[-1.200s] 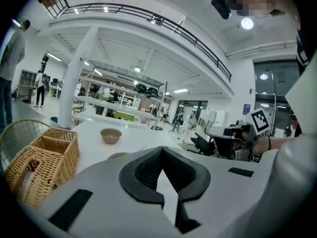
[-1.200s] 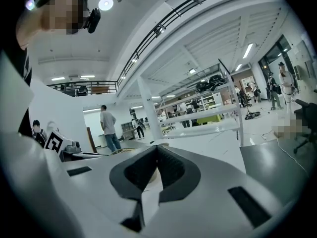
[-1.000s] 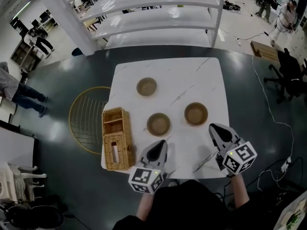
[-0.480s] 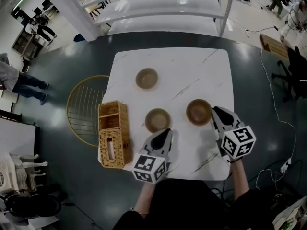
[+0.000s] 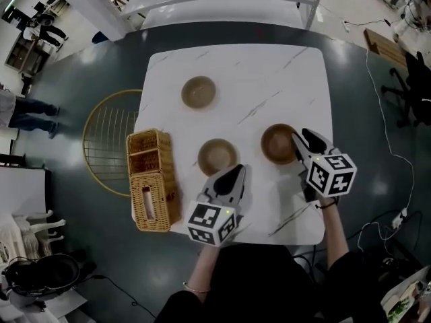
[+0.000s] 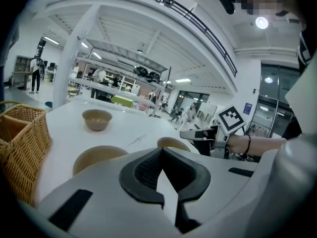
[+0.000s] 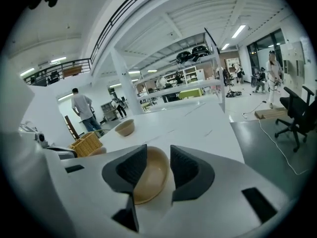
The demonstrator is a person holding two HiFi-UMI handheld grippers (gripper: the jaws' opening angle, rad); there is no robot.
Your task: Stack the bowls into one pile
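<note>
Currently R gripper jaws opening, right bowl rim between; L gripper closed, empty, near mid bowl; wicker basket beside.

White marble-veined table on dark floor. Wicker basket with two compartments at its left edge. Round gold wire frame just beside, on the floor. White shelving beyond. Black office chair far right.
</note>
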